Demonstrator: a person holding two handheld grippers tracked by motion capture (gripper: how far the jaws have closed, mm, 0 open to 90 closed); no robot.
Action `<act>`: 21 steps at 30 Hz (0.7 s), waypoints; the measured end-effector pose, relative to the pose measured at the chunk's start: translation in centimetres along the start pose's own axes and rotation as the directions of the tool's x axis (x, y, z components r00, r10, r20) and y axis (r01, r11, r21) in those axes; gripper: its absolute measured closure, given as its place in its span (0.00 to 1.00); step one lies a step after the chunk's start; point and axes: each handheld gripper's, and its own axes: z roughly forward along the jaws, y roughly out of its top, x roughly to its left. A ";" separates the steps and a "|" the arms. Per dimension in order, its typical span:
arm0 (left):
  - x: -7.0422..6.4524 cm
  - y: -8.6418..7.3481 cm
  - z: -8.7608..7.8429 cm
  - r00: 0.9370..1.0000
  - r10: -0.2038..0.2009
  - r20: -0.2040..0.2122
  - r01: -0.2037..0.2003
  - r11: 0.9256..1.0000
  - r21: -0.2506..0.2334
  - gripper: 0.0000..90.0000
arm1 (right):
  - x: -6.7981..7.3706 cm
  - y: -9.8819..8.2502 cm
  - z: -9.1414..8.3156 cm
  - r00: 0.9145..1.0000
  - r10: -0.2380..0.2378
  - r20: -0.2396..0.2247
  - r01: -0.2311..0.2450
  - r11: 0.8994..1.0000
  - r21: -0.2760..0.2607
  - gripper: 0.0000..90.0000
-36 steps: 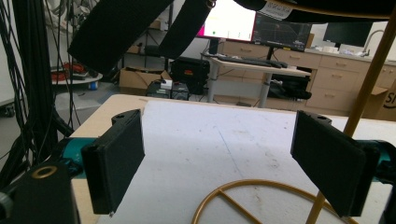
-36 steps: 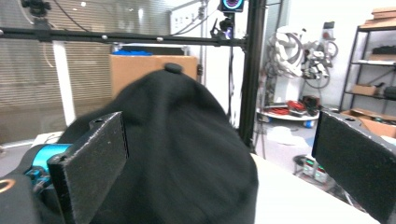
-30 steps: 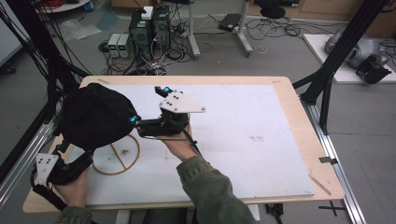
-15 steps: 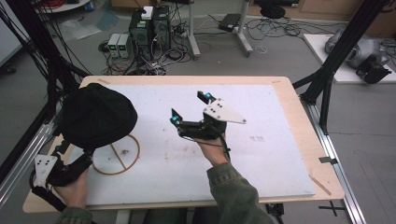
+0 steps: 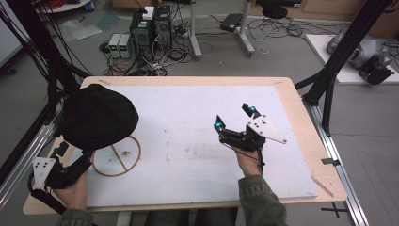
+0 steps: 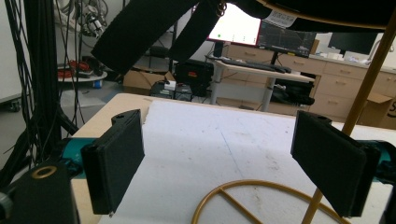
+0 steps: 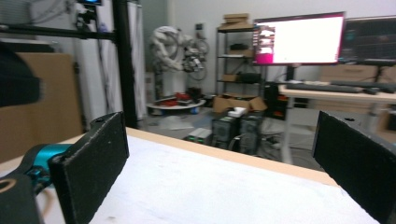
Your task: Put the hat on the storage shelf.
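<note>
I see the black cap (image 5: 98, 115) covering the upper stem of the gold stand (image 5: 116, 157) in the high view; the stem's top stays hidden under it. In the left gripper view the cap (image 6: 327, 11) is cut off by the top edge, and the stand's ring base (image 6: 261, 198) runs off the bottom. My left gripper (image 5: 63, 162) sits partly under the cap's near rim, its far jaw tucked out of sight. In the right gripper view a dark blurred shape (image 7: 16, 77) at the left edge is too smeared to identify.
</note>
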 end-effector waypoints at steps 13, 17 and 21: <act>0.2 0.0 -0.2 1.000 -0.001 -0.008 0.001 1.000 -0.003 0.19 | -5.2 -1.1 -3.5 0.978 -0.018 0.207 0.019 1.000 -0.002 0.04; 0.1 0.1 -0.2 1.000 0.001 -0.010 -0.001 1.000 -0.002 0.19 | -6.7 -1.9 -4.5 0.961 -0.007 0.277 0.006 1.000 0.004 0.06; 0.1 0.1 -0.3 1.000 0.008 -0.013 -0.008 1.000 -0.006 0.19 | -8.9 -3.2 -5.8 0.931 0.030 0.365 -0.038 0.999 0.016 0.06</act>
